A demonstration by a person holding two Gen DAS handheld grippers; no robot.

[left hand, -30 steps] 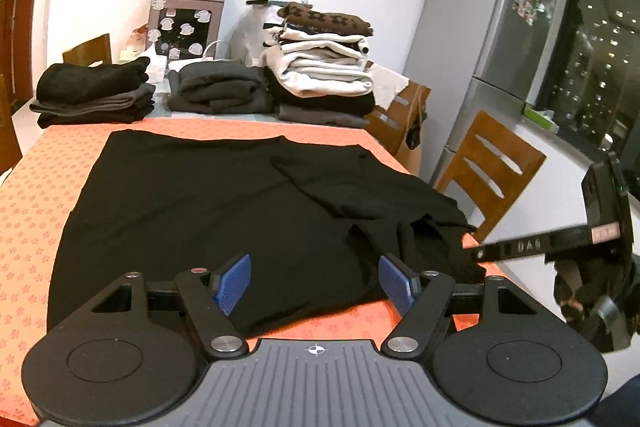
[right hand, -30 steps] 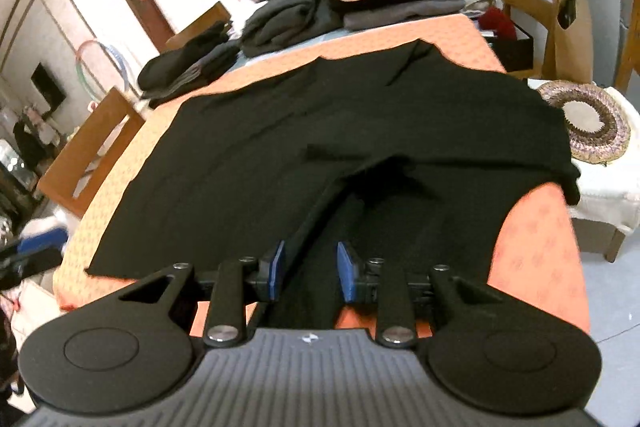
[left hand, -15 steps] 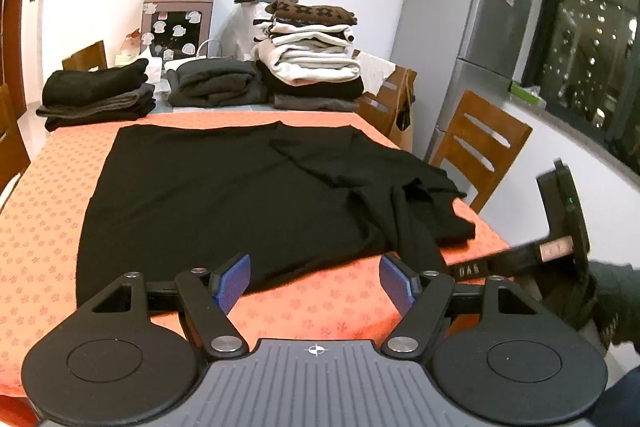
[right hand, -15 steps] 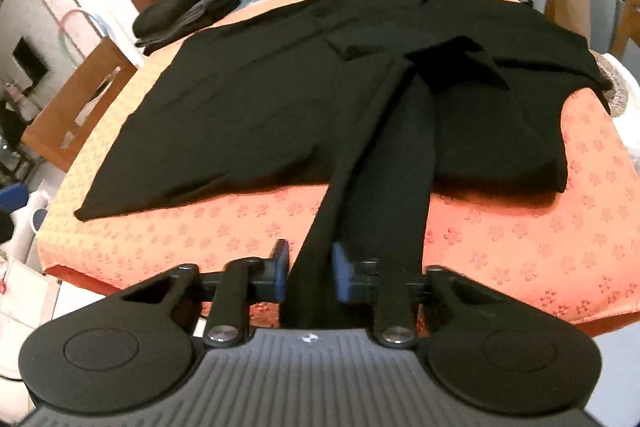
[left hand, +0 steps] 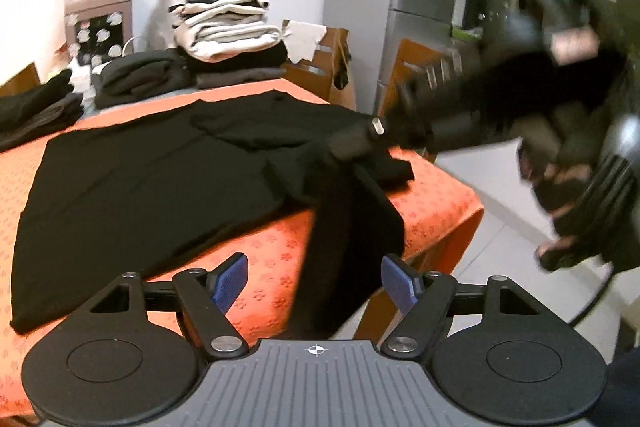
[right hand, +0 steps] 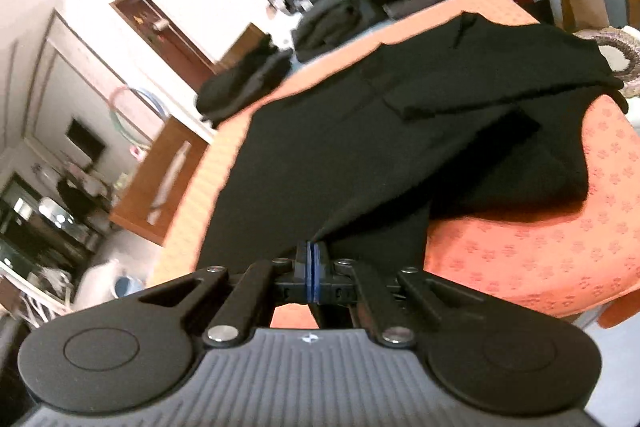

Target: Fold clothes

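Right gripper (right hand: pixel 313 265): jaws closed on a strip of the black garment (left hand: pixel 160 171), which is spread across the table (left hand: pixel 432 195); the strip hangs over the near edge. Left gripper (left hand: pixel 314 281): jaws wide apart, empty.

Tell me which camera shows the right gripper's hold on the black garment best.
The right wrist view: the right gripper is shut on the black garment, pads together on the cloth. The left wrist view shows that gripper only blurred.

The right gripper (right hand: pixel 312 265) is pinched tight on a strip of the black garment (right hand: pixel 360 147) spread across the orange-clothed desk (right hand: pixel 560 239).
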